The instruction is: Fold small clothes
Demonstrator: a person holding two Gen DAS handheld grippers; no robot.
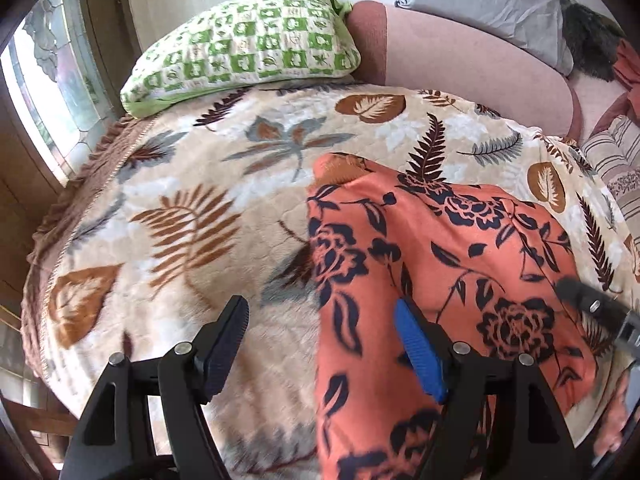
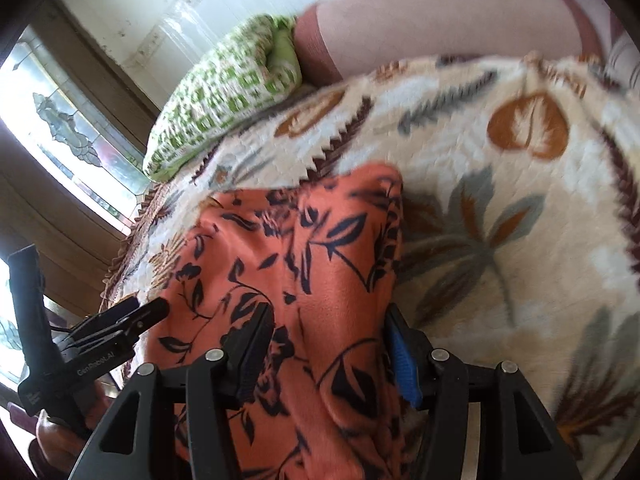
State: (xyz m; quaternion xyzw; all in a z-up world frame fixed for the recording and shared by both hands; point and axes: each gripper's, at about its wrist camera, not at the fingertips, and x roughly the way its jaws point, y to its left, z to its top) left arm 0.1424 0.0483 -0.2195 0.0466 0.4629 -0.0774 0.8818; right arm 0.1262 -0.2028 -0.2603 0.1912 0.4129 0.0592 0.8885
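An orange garment with a dark flower print (image 1: 440, 260) lies on a leaf-patterned blanket (image 1: 180, 200). My left gripper (image 1: 320, 344) is open over the garment's left edge; its blue-padded finger is above the cloth, the black one above the blanket. It holds nothing. In the right wrist view the garment (image 2: 304, 264) runs up between the fingers of my right gripper (image 2: 328, 344), which is open above it. The left gripper (image 2: 132, 316) shows at the left of that view, and the right gripper's finger (image 1: 592, 300) shows at the right edge of the left view.
A green checked pillow (image 1: 248, 40) lies at the back of the bed, next to a pink bolster (image 1: 460, 52). A window (image 1: 40, 92) is at the left. Striped cloth (image 1: 616, 152) lies at the right.
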